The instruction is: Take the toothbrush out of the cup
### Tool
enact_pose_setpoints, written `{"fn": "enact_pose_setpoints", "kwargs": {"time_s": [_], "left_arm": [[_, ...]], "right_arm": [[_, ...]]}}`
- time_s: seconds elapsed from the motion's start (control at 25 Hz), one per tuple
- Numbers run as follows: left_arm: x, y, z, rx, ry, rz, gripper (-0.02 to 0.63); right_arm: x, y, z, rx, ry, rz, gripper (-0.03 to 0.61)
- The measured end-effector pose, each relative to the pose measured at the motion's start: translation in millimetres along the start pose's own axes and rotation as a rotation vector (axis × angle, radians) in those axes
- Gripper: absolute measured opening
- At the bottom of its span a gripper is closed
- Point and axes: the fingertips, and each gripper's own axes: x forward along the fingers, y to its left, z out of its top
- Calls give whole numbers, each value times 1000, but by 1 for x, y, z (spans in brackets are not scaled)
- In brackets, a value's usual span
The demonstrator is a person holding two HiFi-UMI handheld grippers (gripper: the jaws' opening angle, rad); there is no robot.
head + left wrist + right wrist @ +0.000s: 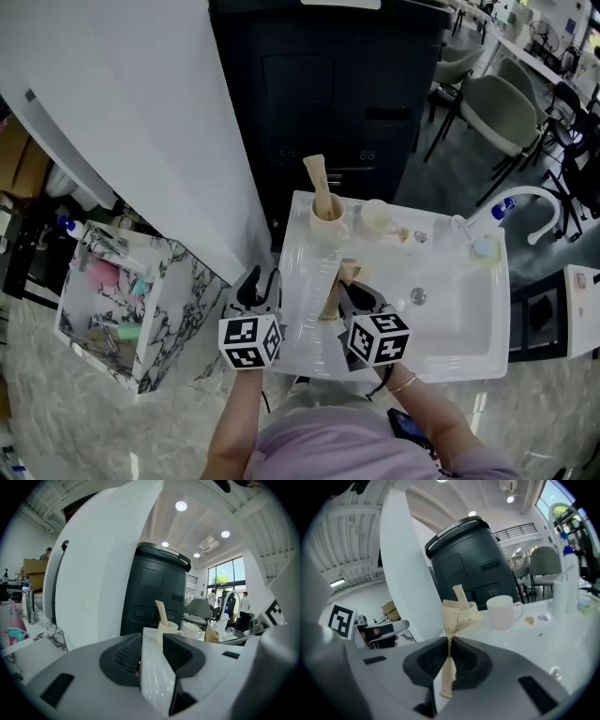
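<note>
A beige cup (328, 223) stands at the back of the white basin counter (309, 347), with a paper-wrapped toothbrush (317, 178) upright in it. My right gripper (349, 292) is shut on a second beige wrapped toothbrush (337, 286), held low over the counter in front of the cup. In the right gripper view the wrapper (452, 620) is pinched flat between the jaws of the right gripper (450, 660). My left gripper (260, 286) is open at the counter's left edge. In the left gripper view the left gripper (152, 653) points at the cup (168, 629).
A white mug (378, 217) stands right of the beige cup. The basin has a drain (418, 296) and a white faucet (525, 202) at the right. A dark bin (328, 94) rises behind; a marble-patterned shelf (178, 281) with toiletries is at the left.
</note>
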Motion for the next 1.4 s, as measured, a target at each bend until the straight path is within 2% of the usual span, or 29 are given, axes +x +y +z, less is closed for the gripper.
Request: {"fn": "enact_pose_setpoints", "kwargs": {"time_s": [0.4, 0.68, 0.84, 1.04, 1.16, 1.4], "left_arm": [[-5, 24, -11, -29, 26, 54, 144], [0, 33, -12, -39, 34, 70, 140], [4, 35, -11, -42, 33, 72, 138], [7, 33, -10, -42, 33, 67, 135], [8, 32, -10, -41, 32, 62, 135], [9, 28, -8, -40, 24, 51, 135]], "right_arm": [[54, -14, -15, 12, 70, -67, 28], [91, -34, -38, -9, 182, -133, 29], [102, -38, -49, -50, 237, -151, 46], [109, -35, -60, -77, 289, -133, 99], [108, -31, -53, -79, 261, -119, 162], [80, -16, 3, -149, 72, -101, 173]]}}
